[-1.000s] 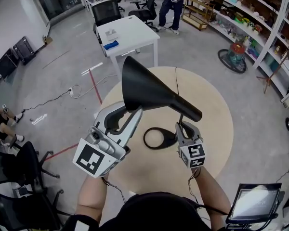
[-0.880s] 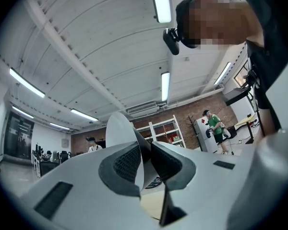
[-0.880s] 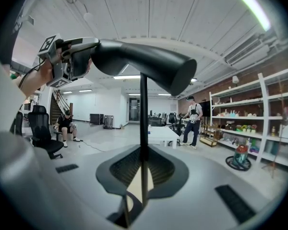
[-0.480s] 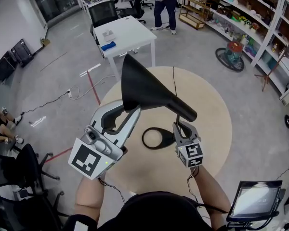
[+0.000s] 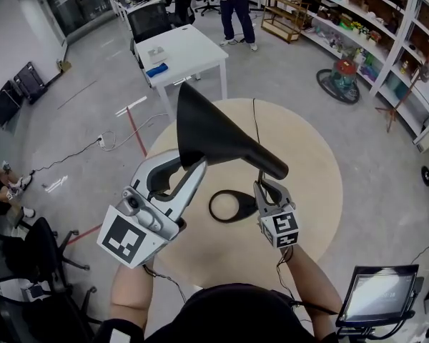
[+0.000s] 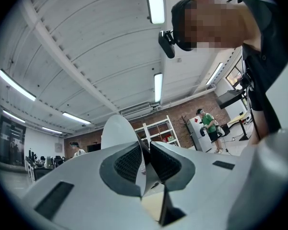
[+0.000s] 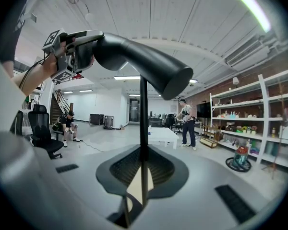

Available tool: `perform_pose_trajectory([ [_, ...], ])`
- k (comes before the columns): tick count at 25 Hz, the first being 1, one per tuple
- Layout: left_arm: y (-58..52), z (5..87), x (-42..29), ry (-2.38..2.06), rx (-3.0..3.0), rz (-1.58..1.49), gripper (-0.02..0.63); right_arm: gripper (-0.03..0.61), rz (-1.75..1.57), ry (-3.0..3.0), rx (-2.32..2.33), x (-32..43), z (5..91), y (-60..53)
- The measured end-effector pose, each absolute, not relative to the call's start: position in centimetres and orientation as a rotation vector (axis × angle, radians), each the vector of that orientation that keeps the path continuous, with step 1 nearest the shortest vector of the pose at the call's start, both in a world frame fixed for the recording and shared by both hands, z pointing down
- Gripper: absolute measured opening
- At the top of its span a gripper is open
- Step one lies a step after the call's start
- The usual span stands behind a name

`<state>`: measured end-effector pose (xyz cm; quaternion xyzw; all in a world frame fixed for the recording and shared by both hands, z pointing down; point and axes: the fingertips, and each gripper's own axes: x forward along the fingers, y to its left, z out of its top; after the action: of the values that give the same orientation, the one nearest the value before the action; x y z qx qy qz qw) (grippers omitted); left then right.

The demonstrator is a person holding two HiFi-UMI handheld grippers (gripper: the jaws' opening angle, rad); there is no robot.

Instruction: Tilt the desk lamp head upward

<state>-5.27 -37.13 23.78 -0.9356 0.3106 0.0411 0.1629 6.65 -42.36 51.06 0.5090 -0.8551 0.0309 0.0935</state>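
L tongs (image 5: 189, 167), just closed tighter, clenched on lamp shade (image 5: 209, 131) rim. R tongs (image 5: 266, 186) clamped on stem (image 7: 143, 104) above base (image 5: 249, 207); round tabletop (image 5: 311, 166).

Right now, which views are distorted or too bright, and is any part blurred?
Head view: even light, sharp, shelves bowed slightly at the edge. Left gripper view: strong fisheye, dark corners, ceiling light tubes blown white. Right gripper view: same fisheye, soft sheen along the black lamp head, lamp stem sharp between the jaws.
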Motion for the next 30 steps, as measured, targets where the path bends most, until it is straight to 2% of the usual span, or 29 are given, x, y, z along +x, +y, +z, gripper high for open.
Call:
perform_pose_trajectory([
  [30,-36.7,23.8,-7.4,1.045,-2.652,0.304,0.062,0.040,0.092,-2.530,1.479,6.5,50.9,-42.7],
])
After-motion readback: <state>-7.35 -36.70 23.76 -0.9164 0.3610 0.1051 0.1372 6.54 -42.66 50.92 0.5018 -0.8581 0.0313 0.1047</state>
